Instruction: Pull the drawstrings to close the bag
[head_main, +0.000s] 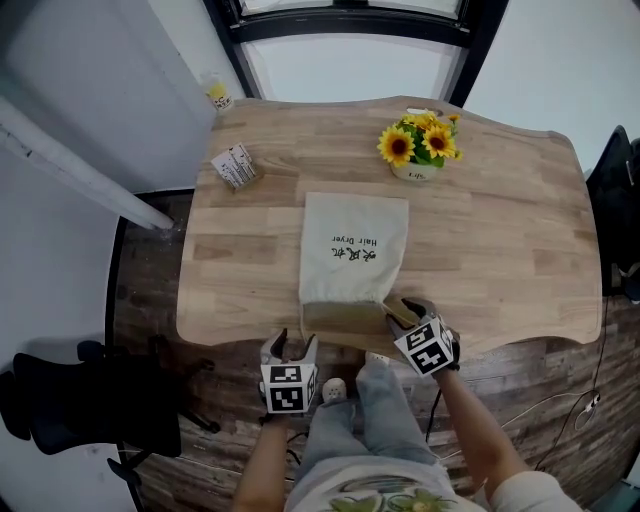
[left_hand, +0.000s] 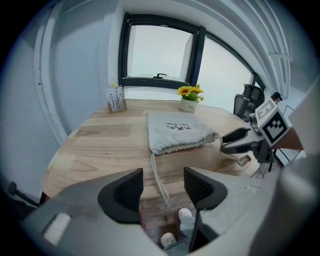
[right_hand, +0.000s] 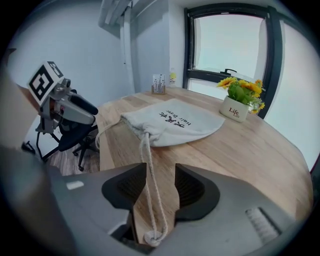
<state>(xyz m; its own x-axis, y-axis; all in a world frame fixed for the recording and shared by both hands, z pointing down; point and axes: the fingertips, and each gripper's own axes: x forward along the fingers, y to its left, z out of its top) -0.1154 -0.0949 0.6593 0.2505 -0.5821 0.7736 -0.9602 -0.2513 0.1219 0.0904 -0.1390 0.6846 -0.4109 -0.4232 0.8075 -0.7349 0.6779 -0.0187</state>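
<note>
A beige cloth drawstring bag (head_main: 352, 258) lies flat on the wooden table (head_main: 500, 260), its gathered mouth toward the near edge. In the left gripper view a cord (left_hand: 156, 172) runs from the bag's mouth (left_hand: 180, 145) over the table edge, passing between the wide-apart jaws of my left gripper (left_hand: 162, 182) untouched. My right gripper (right_hand: 160, 182) points down at the other cord (right_hand: 148, 170), a doubled strand ending in a knot (right_hand: 153, 236). That cord lies in the gap between its jaws, unpinched. In the head view both grippers, left (head_main: 293, 343) and right (head_main: 402, 308), sit at the bag's near corners.
A white pot of sunflowers (head_main: 418, 150) stands behind the bag at the right. A small printed box (head_main: 234, 166) sits at the far left corner, a little bottle (head_main: 218, 95) beyond it. A black chair (head_main: 90, 395) stands left of the table. My legs and shoes (left_hand: 175, 227) are under the near edge.
</note>
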